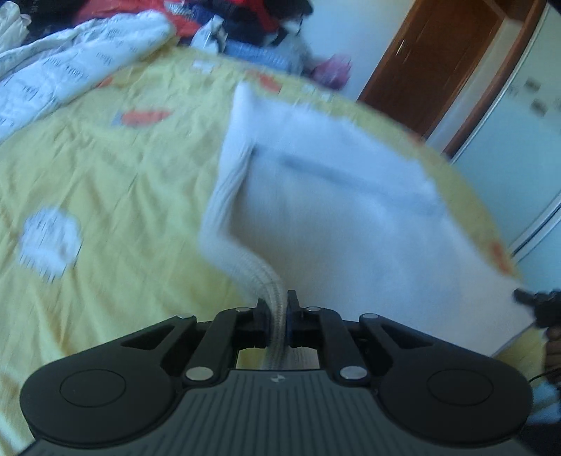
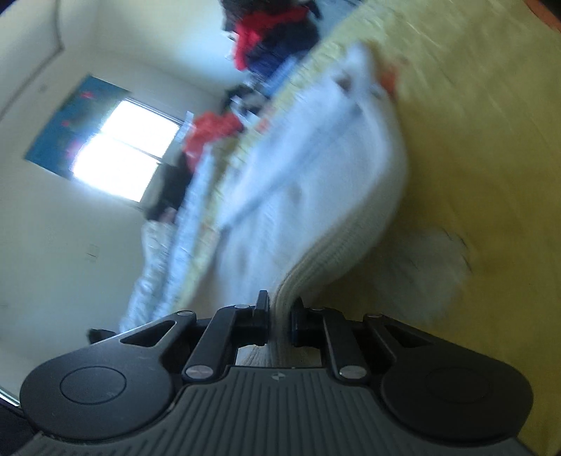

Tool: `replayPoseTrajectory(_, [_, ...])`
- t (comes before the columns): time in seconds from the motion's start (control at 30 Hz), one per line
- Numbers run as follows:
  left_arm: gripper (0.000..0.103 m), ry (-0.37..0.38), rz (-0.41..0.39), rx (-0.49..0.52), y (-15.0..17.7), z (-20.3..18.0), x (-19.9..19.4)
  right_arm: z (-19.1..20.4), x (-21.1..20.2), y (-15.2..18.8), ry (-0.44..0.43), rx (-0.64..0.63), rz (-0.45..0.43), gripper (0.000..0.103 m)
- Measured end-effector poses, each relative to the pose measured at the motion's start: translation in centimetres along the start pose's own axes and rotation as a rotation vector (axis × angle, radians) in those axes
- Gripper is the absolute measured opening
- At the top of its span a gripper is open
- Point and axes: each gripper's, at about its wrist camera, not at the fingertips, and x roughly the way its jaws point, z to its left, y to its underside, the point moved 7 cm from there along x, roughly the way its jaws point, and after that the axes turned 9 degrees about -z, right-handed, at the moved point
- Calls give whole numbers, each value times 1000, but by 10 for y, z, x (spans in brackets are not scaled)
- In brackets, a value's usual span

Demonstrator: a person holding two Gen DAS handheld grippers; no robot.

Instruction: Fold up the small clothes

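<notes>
A yellow bedsheet (image 1: 115, 182) printed with orange and white patches covers the bed and fills most of the left wrist view. A white quilt (image 1: 70, 66) with dark print is heaped at the upper left, and a pile of red and dark clothes (image 1: 245, 17) lies along the top edge. A brown door (image 1: 431, 66) is seen at the upper right. In the right wrist view, which is tilted, a bright window (image 2: 126, 154) is set in a pale wall at the left.

The white garment (image 1: 333, 196) is spread across the centre of the left wrist view, blurred, over the sheet. The left gripper (image 1: 278, 312) is clamped on the garment's ribbed hem, which is drawn up between the closed jaws. The right gripper (image 2: 280, 315) is likewise closed on a ribbed edge of the same garment (image 2: 315, 175).
</notes>
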Motion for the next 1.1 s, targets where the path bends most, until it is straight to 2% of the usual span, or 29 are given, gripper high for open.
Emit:
replayPoseTrajectory(0.2, [8,95,-161,-129,-80,-1,29,23,19,-69,-127,4,-120,14])
replayPoseTrajectory(0.27, [8,87,-198,-149,-109,1,50,25,33,-98,-154,7,-174,14])
replayPoseTrajectory(0.43, [8,69,-236,-208,-171,13,116,11,75,-173,-177,39,-262,14])
replayPoseTrajectory(0.63, [8,18,-209,-199,-220,17,199,-29,146,-244,-80,93,-277,14])
replayPoseTrajectory(0.77, [8,-30,-177,-209,-239,27,252,-60,188,-266,-1,146,-268,14])
replayPoseTrajectory(0.83, [11,-12,-144,-283,-242,40,275,-75,203,-273,8,196,-287,17])
replayPoseTrajectory(0.9, [15,23,-67,-459,-239,59,294,-104,216,-277,63,310,-320,27])
replayPoseTrajectory(0.93, [19,64,-66,-548,-239,66,295,-120,221,-277,100,377,-334,31])
replayPoseTrajectory(0.97, [31,122,-85,-634,-240,72,290,-131,222,-276,102,414,-371,32])
replayPoseTrajectory(1.0, [39,160,-111,-673,-241,76,283,-134,220,-276,98,424,-396,35])
replayPoseTrajectory(1.03, [64,176,-154,-680,-244,79,270,-132,216,-274,87,424,-410,46])
replayPoseTrajectory(1.07, [80,159,-204,-659,-246,82,254,-128,212,-273,75,409,-423,54])
replayPoseTrajectory(1.1, [84,124,-255,-625,-246,84,238,-122,205,-272,62,381,-437,70])
